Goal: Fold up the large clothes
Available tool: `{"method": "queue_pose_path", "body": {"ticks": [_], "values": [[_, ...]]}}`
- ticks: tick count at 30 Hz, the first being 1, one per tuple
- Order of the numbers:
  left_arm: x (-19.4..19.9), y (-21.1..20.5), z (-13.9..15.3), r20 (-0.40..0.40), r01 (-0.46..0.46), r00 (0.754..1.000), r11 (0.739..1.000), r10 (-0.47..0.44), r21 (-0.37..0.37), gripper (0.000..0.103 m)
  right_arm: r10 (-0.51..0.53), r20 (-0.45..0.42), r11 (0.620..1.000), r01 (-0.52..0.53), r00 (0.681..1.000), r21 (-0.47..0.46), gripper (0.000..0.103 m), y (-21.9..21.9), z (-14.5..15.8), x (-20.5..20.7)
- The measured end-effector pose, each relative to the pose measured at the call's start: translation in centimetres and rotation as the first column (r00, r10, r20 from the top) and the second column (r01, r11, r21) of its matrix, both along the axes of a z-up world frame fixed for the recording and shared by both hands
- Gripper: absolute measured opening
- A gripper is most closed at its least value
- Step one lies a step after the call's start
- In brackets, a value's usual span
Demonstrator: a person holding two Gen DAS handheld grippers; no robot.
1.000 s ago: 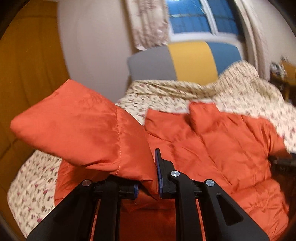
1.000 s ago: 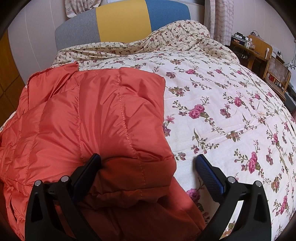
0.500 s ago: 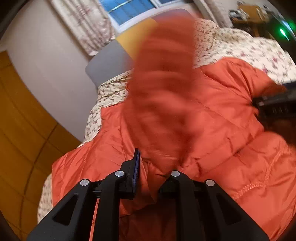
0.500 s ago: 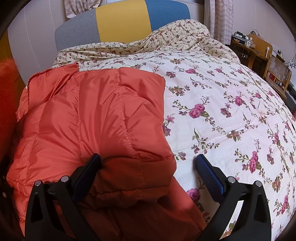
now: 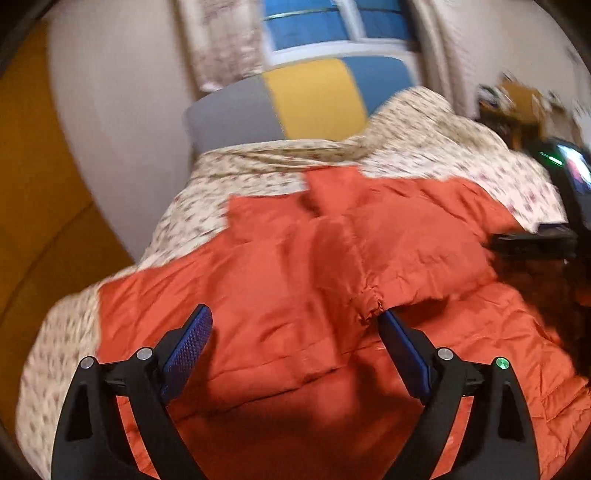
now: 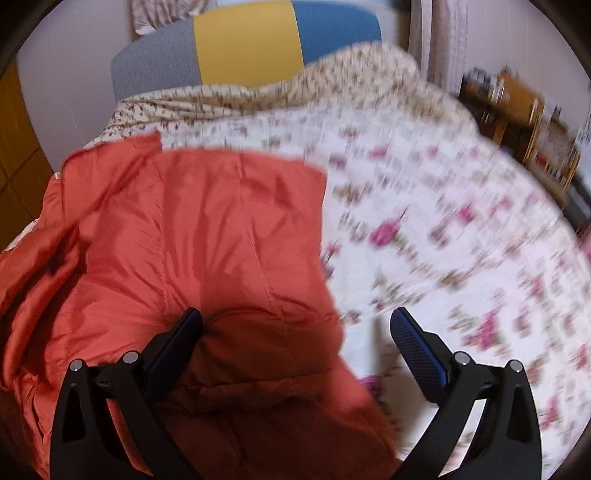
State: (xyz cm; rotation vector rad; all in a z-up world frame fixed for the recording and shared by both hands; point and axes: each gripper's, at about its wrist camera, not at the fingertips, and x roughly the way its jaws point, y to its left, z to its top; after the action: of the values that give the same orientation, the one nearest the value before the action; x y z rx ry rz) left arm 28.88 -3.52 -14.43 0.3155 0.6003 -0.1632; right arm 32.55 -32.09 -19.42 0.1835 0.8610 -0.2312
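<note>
An orange puffer jacket [image 5: 332,258] lies spread on a floral bedspread [image 5: 192,221]. One sleeve is folded across its body and lies flat. My left gripper [image 5: 295,325] is open and empty just above the jacket, its right fingertip near the sleeve's cuff. In the right wrist view the jacket [image 6: 192,240] fills the left half, with its other sleeve folded over. My right gripper [image 6: 295,325] is open and empty over that sleeve's edge, one finger over the jacket and the other over the bedspread [image 6: 443,240]. The right gripper also shows at the right edge of the left wrist view [image 5: 535,243].
A grey, yellow and blue headboard [image 6: 243,55] stands at the far end of the bed. A wooden desk and chair [image 6: 524,110] stand to the right. A brown wooden panel [image 5: 33,184] runs along the left side. A window with curtains [image 5: 325,26] is behind the headboard.
My left gripper swung the held sleeve over the jacket, opened and let it go; the sleeve now lies flat. My right gripper stayed open and has begun to move, blurring its view.
</note>
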Motion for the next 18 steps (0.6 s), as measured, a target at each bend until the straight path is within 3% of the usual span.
{"method": "queue_pose_path", "body": {"ticks": [3, 6, 10, 12, 16, 18], "values": [[-0.9, 2.6, 0.7, -0.001, 0.001, 1.0, 0.993, -0.002, -0.118, 0.09, 0.018, 0.138, 1.0, -0.019, 0.99, 0.008, 0.101, 1.3, 3.9, -2.3], [-0.7, 2.4, 0.1, -0.018, 0.041, 0.999, 0.988, -0.044, -0.147, 0.09, 0.085, 0.2, 0.992, -0.101, 0.976, 0.072, 0.101, 3.6, 6.0, -2.9], [-1.0, -0.5, -1.3, -0.096, 0.203, 0.969, 0.954, -0.228, -0.22, 0.09, 0.11, 0.262, 0.992, -0.121, 0.959, 0.027, 0.101, 7.1, 7.9, -3.0], [-2.1, -1.2, -0.9, -0.083, 0.256, 0.955, 0.931, -0.286, -0.258, 0.091, 0.116, 0.277, 0.991, -0.13, 0.954, 0.03, 0.101, 8.1, 8.3, -3.2], [-2.9, 1.6, 0.1, -0.027, 0.199, 0.976, 0.933, -0.217, -0.3, 0.091, 0.202, 0.244, 0.972, -0.225, 0.948, 0.071, 0.101, 9.4, 8.2, -3.2], [-2.8, 5.2, 0.3, 0.001, 0.067, 0.998, 0.942, -0.07, -0.33, 0.091, 0.236, 0.222, 0.959, -0.264, 0.946, 0.107, 0.101, 10.4, 7.4, -3.1]]}}
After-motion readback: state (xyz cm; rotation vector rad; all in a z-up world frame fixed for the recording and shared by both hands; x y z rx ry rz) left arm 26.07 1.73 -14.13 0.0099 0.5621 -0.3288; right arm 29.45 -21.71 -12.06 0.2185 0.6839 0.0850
